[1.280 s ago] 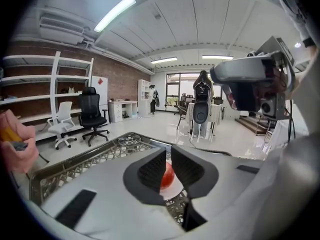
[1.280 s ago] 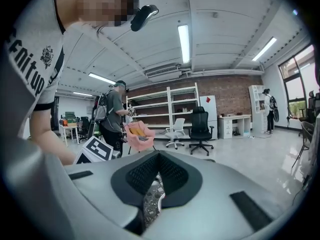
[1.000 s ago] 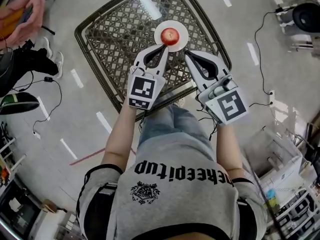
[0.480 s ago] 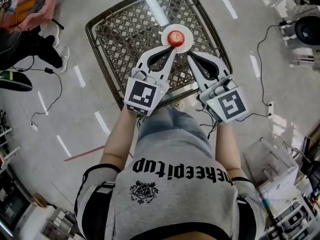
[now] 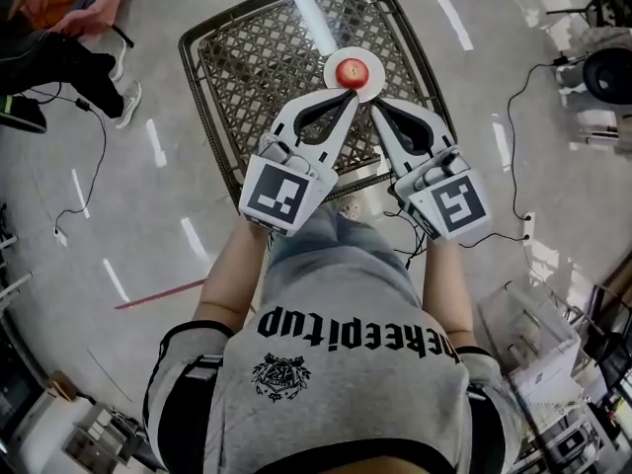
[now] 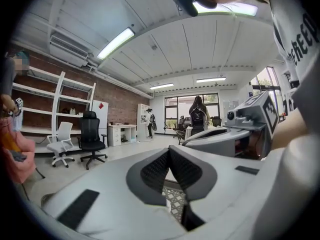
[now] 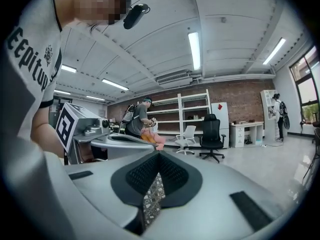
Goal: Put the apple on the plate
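A red apple (image 5: 351, 72) sits on a small white plate (image 5: 369, 86) on the lattice table (image 5: 257, 57), seen in the head view. My left gripper (image 5: 354, 98) hovers with its tips just at the plate's near edge, jaws shut and empty. My right gripper (image 5: 375, 109) is beside it, to the plate's near right, also shut with nothing held. In the left gripper view the left gripper (image 6: 169, 151) points almost level into the room; only a sliver of lattice shows below its pads. The right gripper (image 7: 159, 155) shows likewise, tips together.
The dark metal lattice table has a raised rim (image 5: 205, 117). Cables (image 5: 84, 181) trail over the grey floor at left, where a person (image 5: 59, 28) sits. Equipment (image 5: 602, 72) stands at right. Office chairs (image 6: 91, 139) and shelving (image 7: 192, 116) stand across the room.
Both grippers have risen above the table, the left one more, and now point nearly level. The apple stays on the plate. The head view has shifted, so the table sits higher in frame.
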`<action>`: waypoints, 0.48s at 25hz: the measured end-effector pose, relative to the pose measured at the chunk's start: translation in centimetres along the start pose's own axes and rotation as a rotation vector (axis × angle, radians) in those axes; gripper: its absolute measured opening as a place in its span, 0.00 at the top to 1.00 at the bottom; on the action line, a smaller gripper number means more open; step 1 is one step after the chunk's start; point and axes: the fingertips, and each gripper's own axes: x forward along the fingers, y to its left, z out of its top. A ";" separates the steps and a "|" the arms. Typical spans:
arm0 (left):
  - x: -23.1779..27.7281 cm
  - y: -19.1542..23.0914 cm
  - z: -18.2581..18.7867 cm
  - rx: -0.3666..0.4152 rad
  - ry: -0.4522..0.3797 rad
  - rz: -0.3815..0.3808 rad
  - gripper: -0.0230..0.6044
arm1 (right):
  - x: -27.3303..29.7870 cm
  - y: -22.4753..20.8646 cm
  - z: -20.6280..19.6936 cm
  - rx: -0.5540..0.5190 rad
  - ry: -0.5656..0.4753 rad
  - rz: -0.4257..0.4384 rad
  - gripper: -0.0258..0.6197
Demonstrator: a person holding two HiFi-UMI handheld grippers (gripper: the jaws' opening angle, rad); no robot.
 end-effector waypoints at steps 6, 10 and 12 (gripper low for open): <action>-1.8 -1.1 1.2 -0.044 0.006 0.011 0.90 | -0.7 1.4 0.7 0.014 -0.003 0.030 0.96; -2.8 -1.0 1.3 -0.045 -0.003 0.017 0.90 | -0.7 2.1 0.8 0.016 0.001 0.042 0.96; -3.2 -1.1 1.5 -0.041 -0.005 0.019 0.90 | -0.6 2.5 1.4 0.017 -0.030 0.045 0.96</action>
